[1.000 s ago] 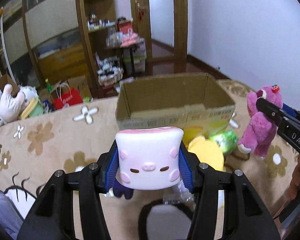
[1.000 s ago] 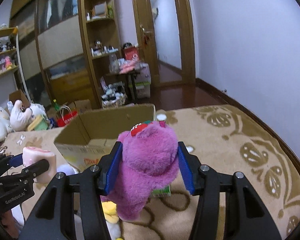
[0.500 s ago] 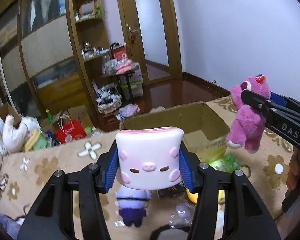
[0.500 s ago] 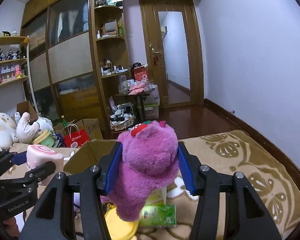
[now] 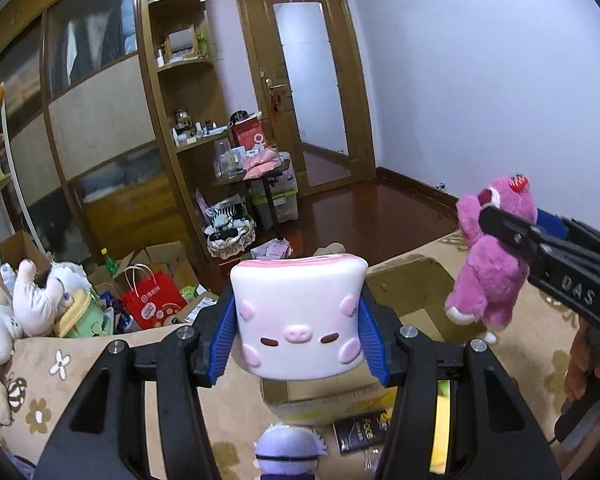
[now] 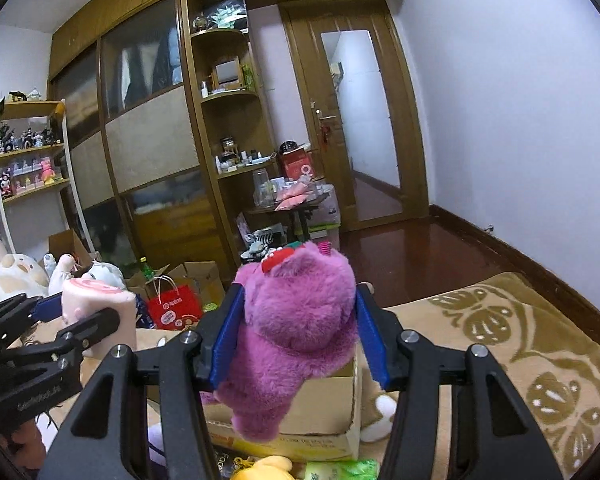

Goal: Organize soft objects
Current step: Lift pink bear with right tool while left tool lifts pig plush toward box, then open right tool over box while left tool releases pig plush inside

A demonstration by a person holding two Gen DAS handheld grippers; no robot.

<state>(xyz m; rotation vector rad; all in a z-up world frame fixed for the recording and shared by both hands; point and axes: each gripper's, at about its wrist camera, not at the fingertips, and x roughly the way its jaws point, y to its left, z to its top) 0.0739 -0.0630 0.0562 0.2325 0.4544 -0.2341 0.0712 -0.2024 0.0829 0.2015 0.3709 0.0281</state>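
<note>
My left gripper (image 5: pixel 298 340) is shut on a white and pink pig cushion (image 5: pixel 298 316) and holds it high above the open cardboard box (image 5: pixel 416 292). My right gripper (image 6: pixel 298 344) is shut on a purple plush bear (image 6: pixel 296 332), held above the same box (image 6: pixel 324 412). The bear (image 5: pixel 490 260) and right gripper also show at the right of the left wrist view. The pig cushion (image 6: pixel 98 308) shows at the left of the right wrist view.
A small purple-haired doll (image 5: pixel 288 454), a yellow plush (image 6: pixel 266 470), a green packet (image 6: pixel 340 470) and a black packet (image 5: pixel 360 432) lie on the beige flowered blanket (image 6: pixel 520 360) by the box. Plush toys (image 5: pixel 40 304) and a red bag (image 5: pixel 152 300) lie at the left.
Both grippers have risen with their toys. The box now sits lower in both views and more of the room shows.
</note>
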